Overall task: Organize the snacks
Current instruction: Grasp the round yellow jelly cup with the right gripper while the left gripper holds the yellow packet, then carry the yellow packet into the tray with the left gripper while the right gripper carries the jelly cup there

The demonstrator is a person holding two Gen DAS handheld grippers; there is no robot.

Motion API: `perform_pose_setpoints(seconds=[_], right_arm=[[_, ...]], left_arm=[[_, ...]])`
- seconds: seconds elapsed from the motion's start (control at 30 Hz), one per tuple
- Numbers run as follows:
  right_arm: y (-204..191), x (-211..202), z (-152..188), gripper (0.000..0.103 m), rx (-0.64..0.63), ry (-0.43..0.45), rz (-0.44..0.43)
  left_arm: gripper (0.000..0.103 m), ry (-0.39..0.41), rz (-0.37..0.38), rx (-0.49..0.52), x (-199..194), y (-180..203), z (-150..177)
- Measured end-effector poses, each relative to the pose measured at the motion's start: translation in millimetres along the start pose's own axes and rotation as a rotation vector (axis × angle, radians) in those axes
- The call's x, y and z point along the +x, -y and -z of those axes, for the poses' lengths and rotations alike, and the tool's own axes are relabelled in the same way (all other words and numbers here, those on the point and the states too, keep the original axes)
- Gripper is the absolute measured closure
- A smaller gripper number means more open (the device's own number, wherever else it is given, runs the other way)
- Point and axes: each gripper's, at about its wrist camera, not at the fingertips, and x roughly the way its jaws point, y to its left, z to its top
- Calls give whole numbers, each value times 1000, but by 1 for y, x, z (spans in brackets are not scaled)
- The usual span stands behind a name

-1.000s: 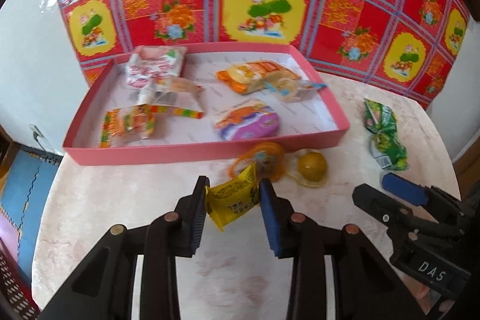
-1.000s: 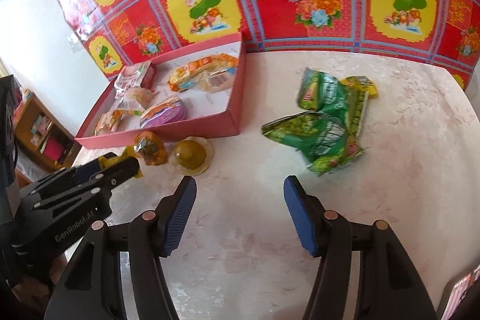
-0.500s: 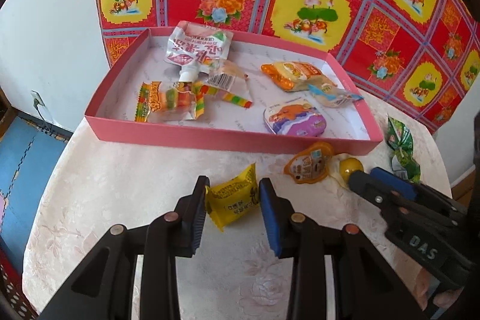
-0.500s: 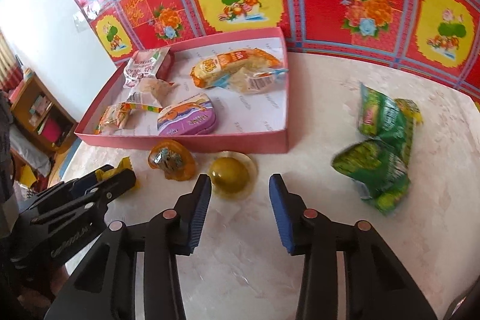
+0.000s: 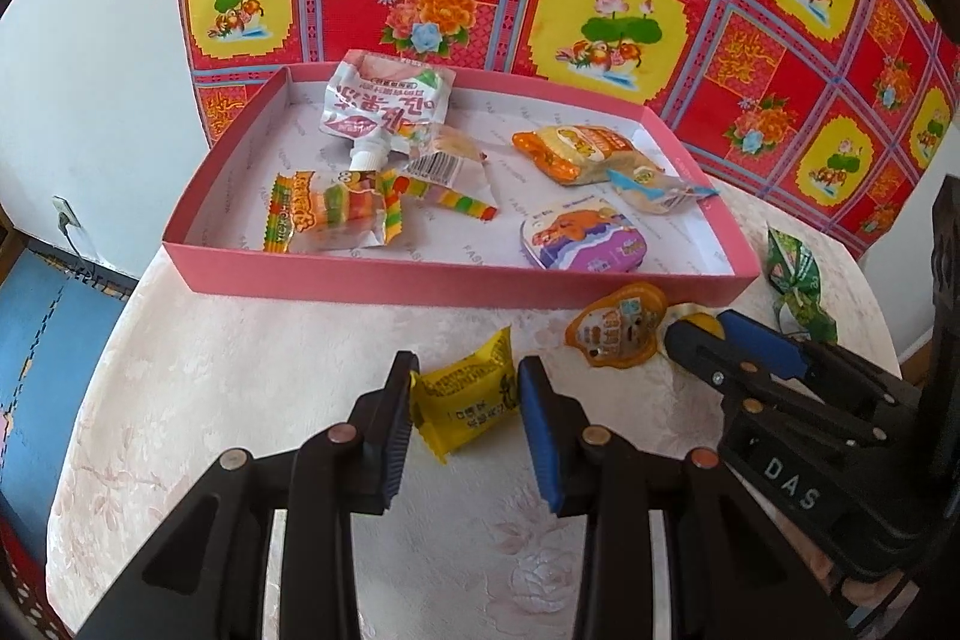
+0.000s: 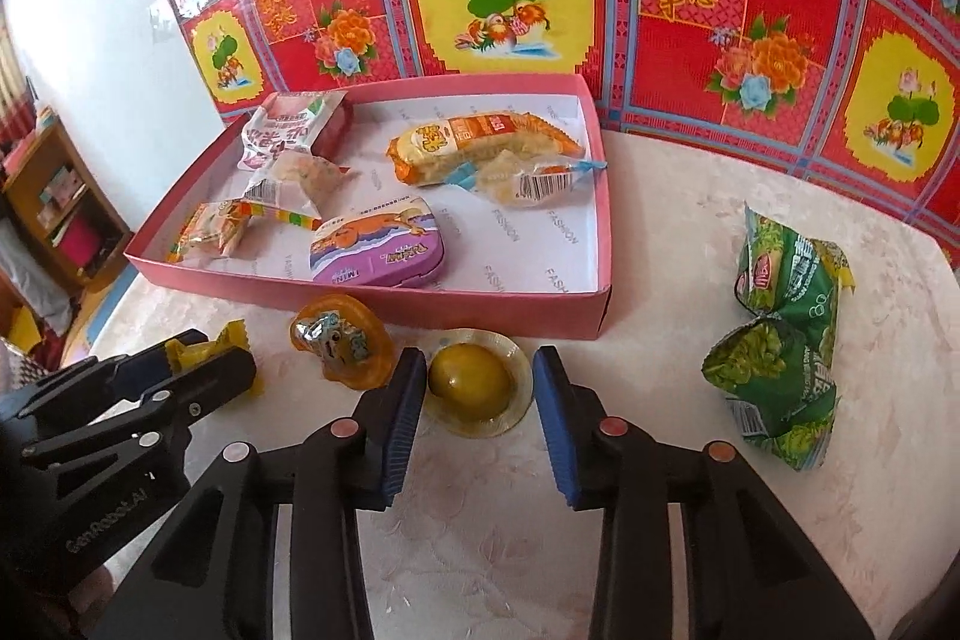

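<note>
My left gripper (image 5: pixel 467 370) is shut on a yellow snack packet (image 5: pixel 465 400) just above the table, in front of the pink box (image 5: pixel 420 280). My right gripper (image 6: pixel 478 358) straddles a round yellow jelly cup (image 6: pixel 468 379) that sits on the table by the box's near right corner. Its jaws are closing, with the pads level with the cup's clear rim and not visibly pressing it. An orange jelly cup (image 6: pixel 339 343) lies just left of it. In the left wrist view the right gripper (image 5: pixel 702 325) hides most of the yellow cup.
The pink box (image 6: pixel 420 304) holds several wrapped snacks and a purple tin (image 6: pixel 378 244). Green snack bags (image 6: pixel 780 328) lie on the table to the right. A red and yellow patterned cloth hangs behind. The round table's edge drops to the floor on the left.
My right gripper has swung left from the green bags to the yellow jelly cup, and its jaws have narrowed around it. The left gripper kept hold of the yellow packet.
</note>
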Motion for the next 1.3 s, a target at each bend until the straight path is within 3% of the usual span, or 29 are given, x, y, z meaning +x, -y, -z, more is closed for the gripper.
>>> perform_pose_setpoints(seconds=[0.6, 1.3], right_arm=[[17, -17, 10, 67, 54, -9, -25], [14, -45, -2, 67, 45, 74, -48]], left_arm=[[68, 13, 13, -3, -11, 1, 1], [68, 74, 22, 3, -33, 2, -19]])
